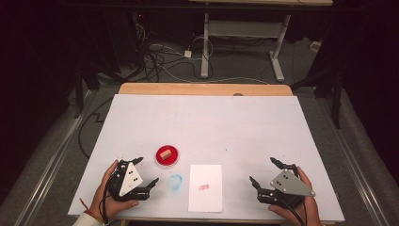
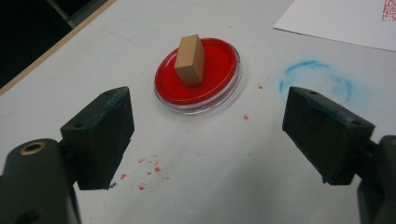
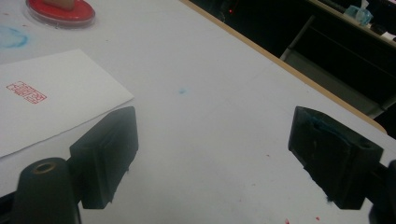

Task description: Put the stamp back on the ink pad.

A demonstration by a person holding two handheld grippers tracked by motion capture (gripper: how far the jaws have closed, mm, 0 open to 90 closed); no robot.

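The left tool point(image 1: 141, 173) is resting spread and empty on the surface point(image 1: 207, 117), with the wooden stamp block point(image 2: 190, 60) standing upright in the red ink dish point(image 2: 219, 81) just ahead. Light, rigid, probably best pinched across its side faces. The right tool point(image 1: 266, 176) is sitting spread, well apart.

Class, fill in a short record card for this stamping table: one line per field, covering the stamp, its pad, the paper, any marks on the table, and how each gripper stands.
stamp: wooden block, standing upright on the pad
pad: round red ink pad in a clear dish, near the left gripper
paper: white sheet lying flat, between the two grippers
print: red stamp mark on the sheet
table marks: blue ring smudge, red specks
left gripper: jaws open, empty, facing the pad
right gripper: jaws open, empty, over bare table
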